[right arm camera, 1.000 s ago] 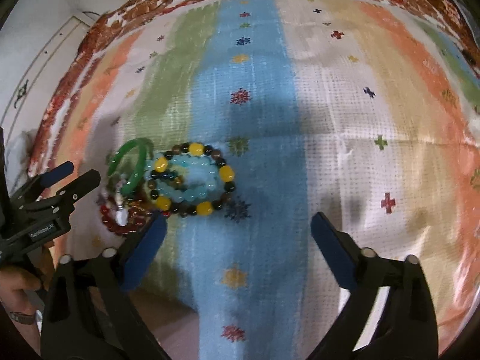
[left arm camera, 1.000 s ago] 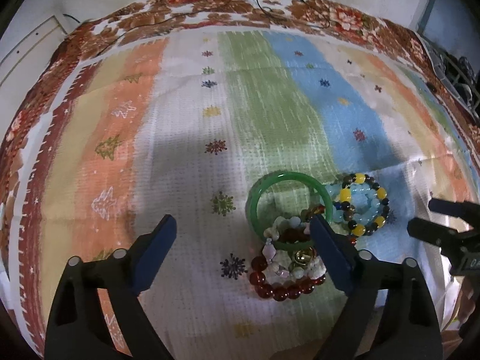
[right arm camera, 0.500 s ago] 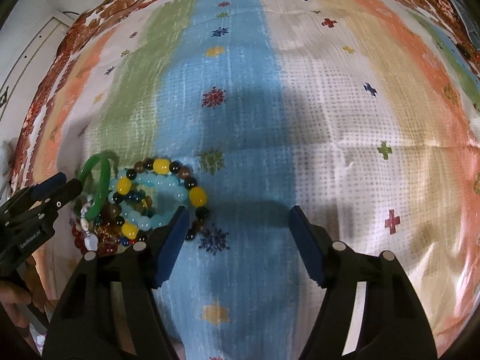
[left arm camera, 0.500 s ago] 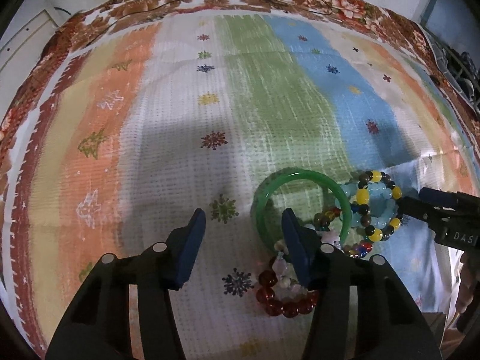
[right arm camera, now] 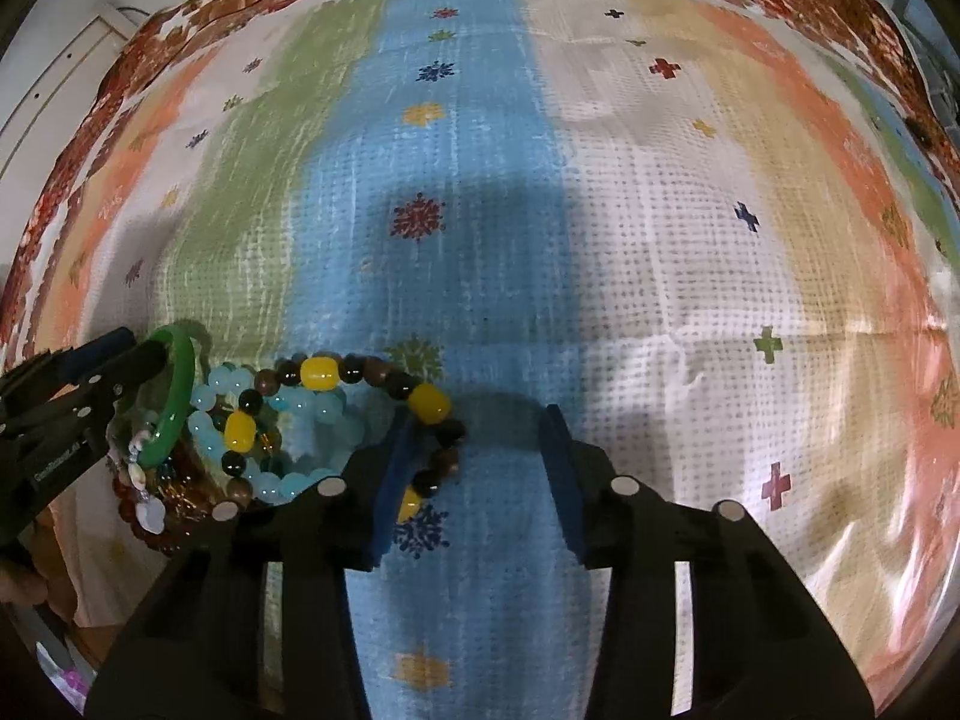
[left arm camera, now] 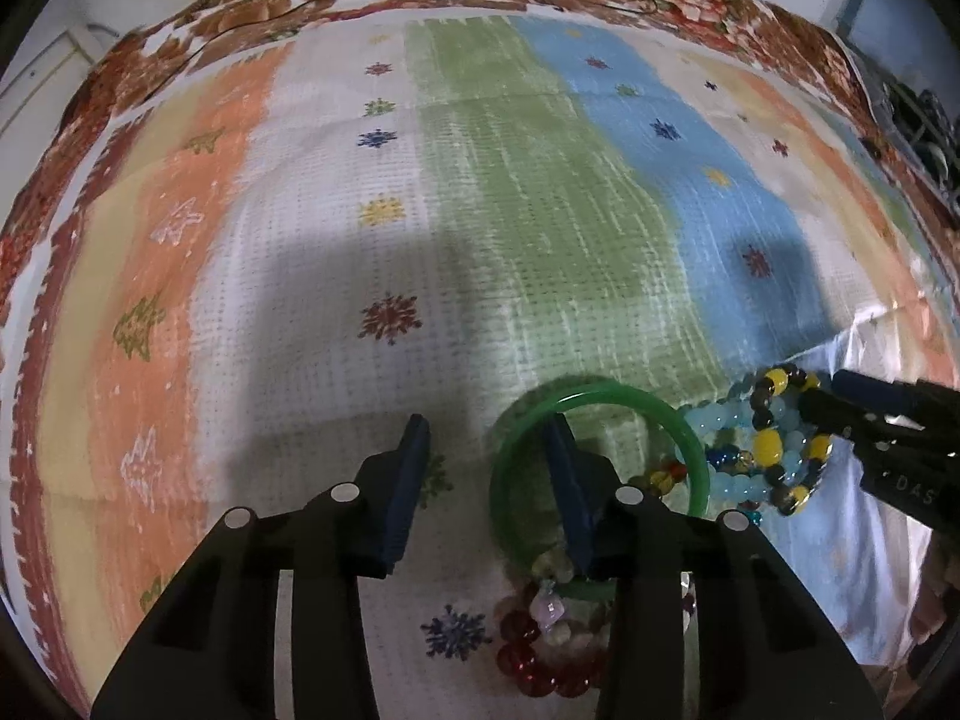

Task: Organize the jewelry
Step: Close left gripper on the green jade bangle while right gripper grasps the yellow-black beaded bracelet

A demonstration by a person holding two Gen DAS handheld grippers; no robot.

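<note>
Left gripper (left arm camera: 486, 438) part-open, straddling green bangle (left arm camera: 696, 456) rim; bangle looks flat. Right gripper (right arm camera: 480, 426) part-open astride yellow-brown bead bracelet (right arm camera: 432, 402).

Green bangle (left arm camera: 600, 414), striped cloth (left arm camera: 336, 252) w/ snowflakes

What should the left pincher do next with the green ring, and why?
Probably squeeze shut. The left gripper is open, with one finger inside the green bangle and the other outside, so the near rim sits between them, ready to be pinched.
</note>
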